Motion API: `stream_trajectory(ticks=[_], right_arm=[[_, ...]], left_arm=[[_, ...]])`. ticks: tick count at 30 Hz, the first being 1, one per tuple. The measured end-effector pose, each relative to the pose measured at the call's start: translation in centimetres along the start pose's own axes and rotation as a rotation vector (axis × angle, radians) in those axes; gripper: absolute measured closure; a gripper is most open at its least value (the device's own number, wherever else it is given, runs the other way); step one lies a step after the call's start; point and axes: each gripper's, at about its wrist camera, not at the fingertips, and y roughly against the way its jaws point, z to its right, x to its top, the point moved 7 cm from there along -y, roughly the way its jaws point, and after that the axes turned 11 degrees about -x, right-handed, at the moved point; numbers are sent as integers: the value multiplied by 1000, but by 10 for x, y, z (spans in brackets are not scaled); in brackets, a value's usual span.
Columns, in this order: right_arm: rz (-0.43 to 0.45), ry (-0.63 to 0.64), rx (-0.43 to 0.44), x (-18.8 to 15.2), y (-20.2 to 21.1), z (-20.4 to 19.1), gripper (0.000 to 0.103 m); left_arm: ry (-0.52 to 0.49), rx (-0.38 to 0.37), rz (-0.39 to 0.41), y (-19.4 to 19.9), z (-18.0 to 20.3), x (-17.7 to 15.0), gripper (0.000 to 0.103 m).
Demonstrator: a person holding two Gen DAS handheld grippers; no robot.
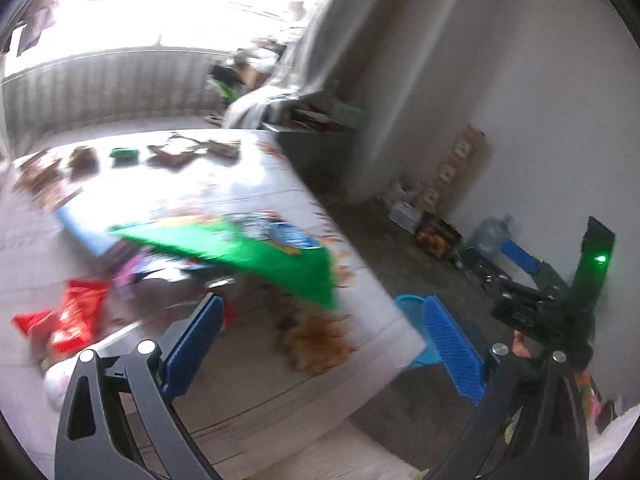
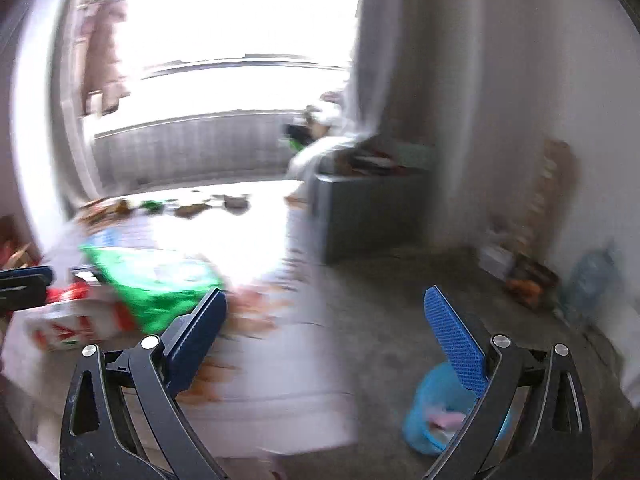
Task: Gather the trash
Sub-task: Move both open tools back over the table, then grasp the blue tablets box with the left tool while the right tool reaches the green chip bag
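Both views are motion-blurred. A white table (image 1: 248, 184) carries trash: a large green bag (image 1: 256, 248), a red wrapper (image 1: 72, 316) and brown crumbs or leaves (image 1: 316, 340). My left gripper (image 1: 320, 332) is open and empty above the table's near corner. A blue bin (image 1: 416, 320) stands on the floor by that corner. My right gripper shows at the right of the left wrist view (image 1: 552, 276). In the right wrist view my right gripper (image 2: 324, 328) is open and empty over the table edge, with the green bag (image 2: 156, 280), a red-and-white packet (image 2: 76, 324) and the blue bin (image 2: 436, 412) holding some trash.
More dark scraps lie at the table's far edge (image 1: 172, 152). A grey cabinet (image 2: 368, 208) and curtain stand behind. Boxes (image 1: 436, 236) and a plastic bottle (image 1: 496, 236) sit along the wall on the concrete floor.
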Motion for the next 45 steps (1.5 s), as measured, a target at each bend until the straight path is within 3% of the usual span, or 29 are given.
stream_trajectory(ticks=[5,9,16,19,21,26,28,34,45], right_arm=[[-12,136,154,15,-1,-66,8],[-11,218,217,17,1,-109,8],[-54,199,273,31,2,-147,11],[-67,176,282,36,-2,-149,11],[-74,171,282,38,-7,-149,11],[-99,133,287,38,-13,-146,11],[-108,117,286,37,-16,-140,11],[-143,109,286,26,-22,-129,11],[-164,128,293,17,-32,-129,15]], left_arm=[[90,50,52,25,-47,-7,6],[149,71,76,36,-76,-5,6],[260,87,120,50,-131,27,6],[339,162,62,42,-171,46,6],[404,208,-17,28,-199,57,6],[564,208,-164,-24,-257,67,6],[633,248,-210,-41,-280,67,6],[572,390,-267,-72,-307,78,6],[381,514,-371,-112,-307,81,6]])
